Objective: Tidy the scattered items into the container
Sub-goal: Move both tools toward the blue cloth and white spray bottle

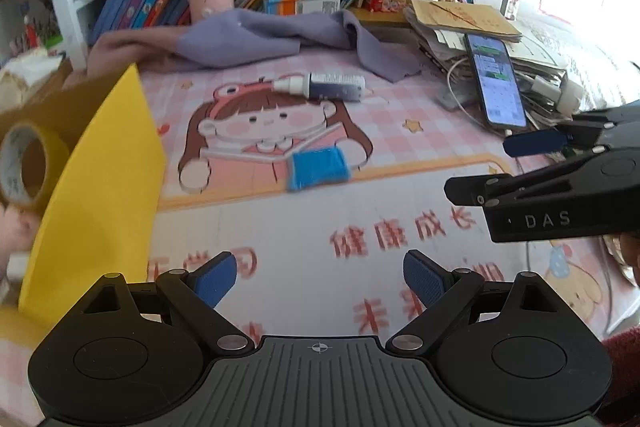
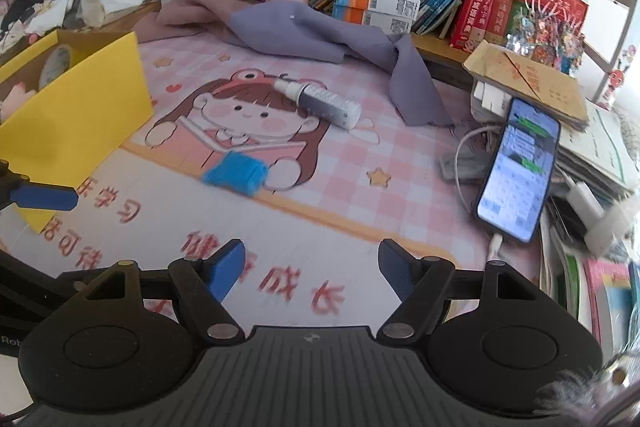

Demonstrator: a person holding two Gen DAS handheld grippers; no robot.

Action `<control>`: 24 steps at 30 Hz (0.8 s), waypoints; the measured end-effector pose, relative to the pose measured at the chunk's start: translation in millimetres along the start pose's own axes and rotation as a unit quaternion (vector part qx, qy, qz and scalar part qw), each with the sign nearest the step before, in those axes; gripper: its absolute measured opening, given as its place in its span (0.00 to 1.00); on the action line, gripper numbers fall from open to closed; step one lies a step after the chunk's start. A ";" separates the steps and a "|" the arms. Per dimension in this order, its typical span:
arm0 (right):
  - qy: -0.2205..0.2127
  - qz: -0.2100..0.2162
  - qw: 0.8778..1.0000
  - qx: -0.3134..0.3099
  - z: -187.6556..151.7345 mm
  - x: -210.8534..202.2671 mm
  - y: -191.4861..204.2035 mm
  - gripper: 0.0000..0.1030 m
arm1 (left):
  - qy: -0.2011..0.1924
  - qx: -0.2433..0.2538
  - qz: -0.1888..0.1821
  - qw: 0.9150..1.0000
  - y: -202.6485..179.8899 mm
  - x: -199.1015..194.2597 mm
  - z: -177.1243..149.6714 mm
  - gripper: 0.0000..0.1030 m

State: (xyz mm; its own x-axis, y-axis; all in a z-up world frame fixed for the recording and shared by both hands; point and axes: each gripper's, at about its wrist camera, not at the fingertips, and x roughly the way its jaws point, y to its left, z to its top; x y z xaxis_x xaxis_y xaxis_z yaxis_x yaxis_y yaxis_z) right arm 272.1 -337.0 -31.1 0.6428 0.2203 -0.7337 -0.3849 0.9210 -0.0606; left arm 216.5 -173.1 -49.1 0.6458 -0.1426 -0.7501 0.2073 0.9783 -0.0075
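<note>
Well ahead of my left gripper (image 1: 316, 277) and right gripper (image 2: 312, 267), both spread wide and empty, the blue sponge (image 2: 236, 174) and spray bottle (image 2: 320, 103) lie on the mat (image 2: 400, 155), right of the yellow box (image 2: 80, 107)

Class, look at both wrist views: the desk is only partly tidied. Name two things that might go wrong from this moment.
1. The spray bottle lies on its side, so it may roll away when a tool closes on it.
2. The phone stands propped with its cable looped beside it; the right tool, open and empty, might snag the cable and topple it.
3. The blue cloth is low and soft, so the pads may slip off it.
</note>
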 end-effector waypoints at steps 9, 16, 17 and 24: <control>-0.031 0.027 0.997 -0.060 49.7 47.0 -21.1 0.70 | -0.008 0.004 0.010 1.000 -5.0 41.0 42.9 0.84; -0.027 0.043 0.993 -0.108 85.3 98.7 -33.5 0.69 | 0.022 -0.015 0.005 1.000 -8.6 89.0 57.8 0.71; -0.024 0.046 0.992 -0.115 89.5 106.0 -33.9 0.69 | 0.025 -0.017 0.006 1.000 -8.5 94.4 59.1 0.71; -0.024 0.070 0.981 -0.178 117.1 148.9 -29.9 0.69 | 0.045 -0.023 0.008 0.999 -7.6 115.2 66.5 0.68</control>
State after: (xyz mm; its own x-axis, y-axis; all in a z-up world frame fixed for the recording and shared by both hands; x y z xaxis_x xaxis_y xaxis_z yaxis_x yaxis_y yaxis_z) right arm 456.8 -294.1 -59.3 0.5939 0.3598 -0.7196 -0.6733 0.7119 -0.1997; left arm 338.1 -207.0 -91.5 0.5795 -0.1157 -0.8067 0.1633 0.9863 -0.0241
